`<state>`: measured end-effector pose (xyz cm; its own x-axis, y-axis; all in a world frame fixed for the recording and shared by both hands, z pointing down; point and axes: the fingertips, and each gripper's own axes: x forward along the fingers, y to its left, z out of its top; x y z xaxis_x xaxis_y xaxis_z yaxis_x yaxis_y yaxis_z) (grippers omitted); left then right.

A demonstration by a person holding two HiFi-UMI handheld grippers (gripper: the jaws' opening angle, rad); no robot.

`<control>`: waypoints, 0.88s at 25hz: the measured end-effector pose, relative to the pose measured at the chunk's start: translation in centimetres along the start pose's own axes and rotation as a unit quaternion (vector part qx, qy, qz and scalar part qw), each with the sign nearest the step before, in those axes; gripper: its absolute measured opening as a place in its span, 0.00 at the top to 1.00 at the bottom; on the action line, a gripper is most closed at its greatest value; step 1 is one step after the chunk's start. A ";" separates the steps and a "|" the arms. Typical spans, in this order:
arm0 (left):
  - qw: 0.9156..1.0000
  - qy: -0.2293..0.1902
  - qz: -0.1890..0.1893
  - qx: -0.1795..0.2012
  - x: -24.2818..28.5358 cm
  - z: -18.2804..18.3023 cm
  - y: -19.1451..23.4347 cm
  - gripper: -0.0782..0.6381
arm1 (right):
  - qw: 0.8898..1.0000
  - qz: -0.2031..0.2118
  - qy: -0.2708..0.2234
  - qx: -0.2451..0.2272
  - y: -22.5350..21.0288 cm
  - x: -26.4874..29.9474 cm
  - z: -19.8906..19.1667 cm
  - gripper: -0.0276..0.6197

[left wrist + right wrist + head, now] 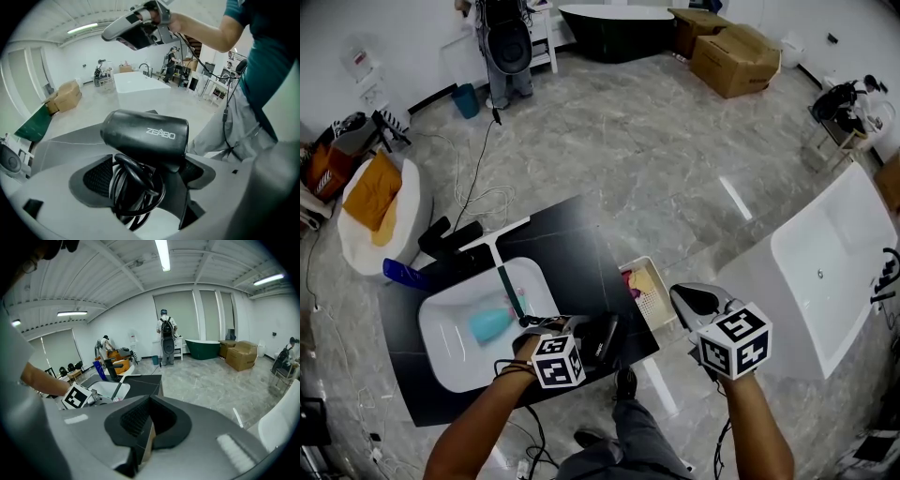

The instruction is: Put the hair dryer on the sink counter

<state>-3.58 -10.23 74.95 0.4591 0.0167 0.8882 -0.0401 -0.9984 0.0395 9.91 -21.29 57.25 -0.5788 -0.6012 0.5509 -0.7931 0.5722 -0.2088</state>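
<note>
The black hair dryer [602,337] lies on the black sink counter [572,244], near its front edge and just right of the white basin [450,356]. In the left gripper view the dryer's barrel [145,133] sits crosswise above its coiled cord [136,187]. My left gripper [581,336] [145,176] stands open around the cord and handle, its pads wide on either side. My right gripper [678,293] [147,420] hangs in the air to the right of the counter, shut with nothing in it.
In the basin lie a teal cup [490,323] and a green-handled squeegee [502,267]. A black faucet [450,239] and a blue bottle [403,274] stand behind it. A small basket [647,291] sits at the counter's right edge. A white bathtub [834,253] stands to the right.
</note>
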 end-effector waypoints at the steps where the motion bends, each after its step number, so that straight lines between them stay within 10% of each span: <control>1: 1.000 -0.003 0.002 -0.001 -0.3 0.0 0.1 0.30 | 1.000 0.001 0.000 -0.001 0.2 0.1 0.1 0.94; 22: 0.993 -0.069 0.063 -0.075 -9.8 -1.4 0.1 0.30 | 1.000 0.016 0.000 -0.011 3.8 -0.7 2.7 0.94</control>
<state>-9.31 -10.44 66.88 0.5583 -0.1251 0.8202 -0.2321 -0.9726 0.0097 6.78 -20.26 53.89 -0.6040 -0.5826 0.5438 -0.7697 0.6034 -0.2086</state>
